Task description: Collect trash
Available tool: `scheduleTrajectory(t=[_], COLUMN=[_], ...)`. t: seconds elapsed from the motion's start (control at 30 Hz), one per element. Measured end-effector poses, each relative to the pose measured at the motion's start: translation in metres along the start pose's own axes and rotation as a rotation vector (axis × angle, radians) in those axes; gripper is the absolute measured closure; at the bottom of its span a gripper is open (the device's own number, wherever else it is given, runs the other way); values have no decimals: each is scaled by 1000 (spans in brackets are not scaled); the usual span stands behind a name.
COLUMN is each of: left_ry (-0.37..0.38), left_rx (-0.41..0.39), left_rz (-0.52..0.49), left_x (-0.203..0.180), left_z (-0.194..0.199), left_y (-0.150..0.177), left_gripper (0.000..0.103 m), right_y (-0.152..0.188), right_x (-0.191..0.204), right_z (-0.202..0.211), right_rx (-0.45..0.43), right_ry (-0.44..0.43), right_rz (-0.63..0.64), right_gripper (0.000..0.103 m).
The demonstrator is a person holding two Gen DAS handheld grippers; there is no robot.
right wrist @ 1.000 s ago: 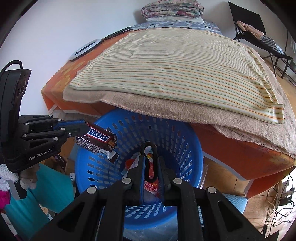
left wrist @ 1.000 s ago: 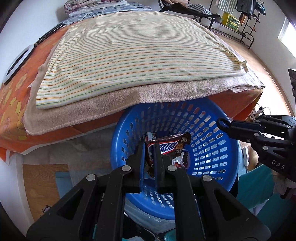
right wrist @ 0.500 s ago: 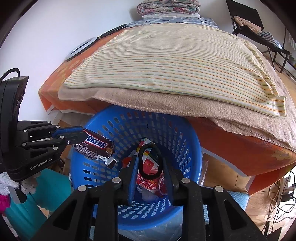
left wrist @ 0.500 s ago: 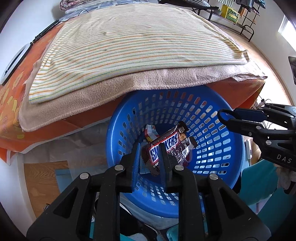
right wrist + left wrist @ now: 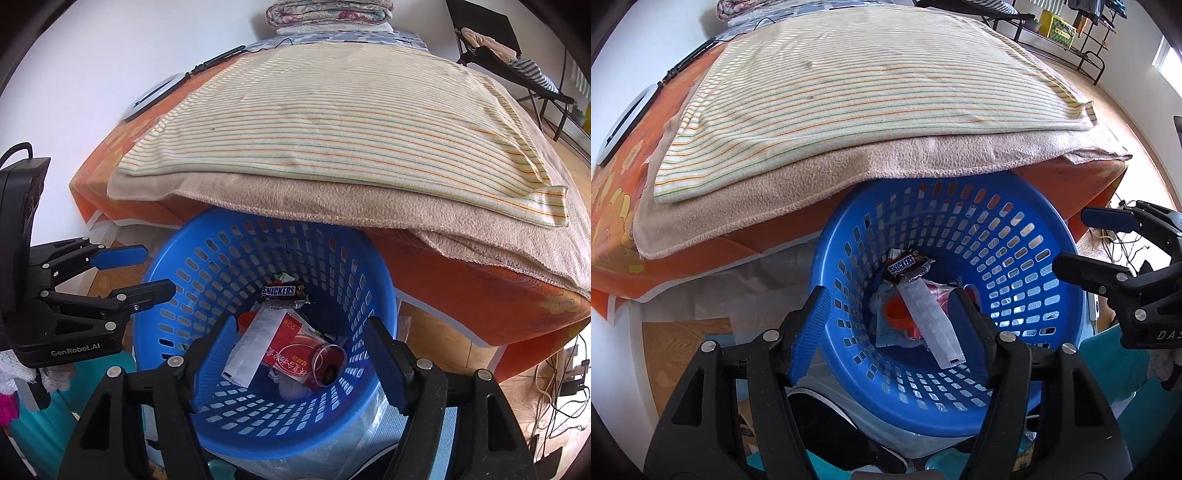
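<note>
The bed's beige blanket (image 5: 820, 181) overhangs and hides the far rim of the blue basket (image 5: 1049, 266). Inside the basket lie a Snickers wrapper (image 5: 905, 266), a white strip and red packaging, partly overlapped. Above it, the left gripper (image 5: 886, 325) and right gripper (image 5: 301, 354) are both opening, nothing between their jaws.

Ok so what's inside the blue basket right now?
In the blue basket lie a Snickers wrapper, a long white packet, a red wrapper, a clear cup and something orange. Whatever lies beneath them is covered.
</note>
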State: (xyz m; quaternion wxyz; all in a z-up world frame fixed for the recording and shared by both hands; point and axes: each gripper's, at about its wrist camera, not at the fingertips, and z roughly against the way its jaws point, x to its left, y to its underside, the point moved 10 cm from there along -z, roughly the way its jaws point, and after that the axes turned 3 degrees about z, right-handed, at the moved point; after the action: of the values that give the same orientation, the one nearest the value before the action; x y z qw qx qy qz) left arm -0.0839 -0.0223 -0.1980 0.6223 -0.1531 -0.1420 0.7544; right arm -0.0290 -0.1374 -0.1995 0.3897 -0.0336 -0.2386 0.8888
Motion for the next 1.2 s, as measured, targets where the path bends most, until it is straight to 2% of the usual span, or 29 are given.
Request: scheduleTrajectory(t=[0.1,0.17,0.33,0.83,1.03,1.2], left_ry=[2,9,14,40,40,30], left_rx=[1,0,-12,-78,-141,-208], left_rz=[12,18,24,35,28,32], left_x=[2,2,1,-5,-4,1], left_z=[0,0,5,37,59,80], left_y=[-1,-2,-5,-34,-58,-82], left_gripper=[32,26,25,25,24,19], right_y=[0,-1,-2,-22,-44,-67], right_x=[-2,-4,-8,-11,-13,-18], right_z=[0,1,4,27,47,67], right_rx=[-1,-3,-4,-50,-101,-153], right_ry=[15,19,34,46,59,72], right_rz=[0,-6,-22,-51,-44,-39], right_gripper=[22,18,11,4,3,2])
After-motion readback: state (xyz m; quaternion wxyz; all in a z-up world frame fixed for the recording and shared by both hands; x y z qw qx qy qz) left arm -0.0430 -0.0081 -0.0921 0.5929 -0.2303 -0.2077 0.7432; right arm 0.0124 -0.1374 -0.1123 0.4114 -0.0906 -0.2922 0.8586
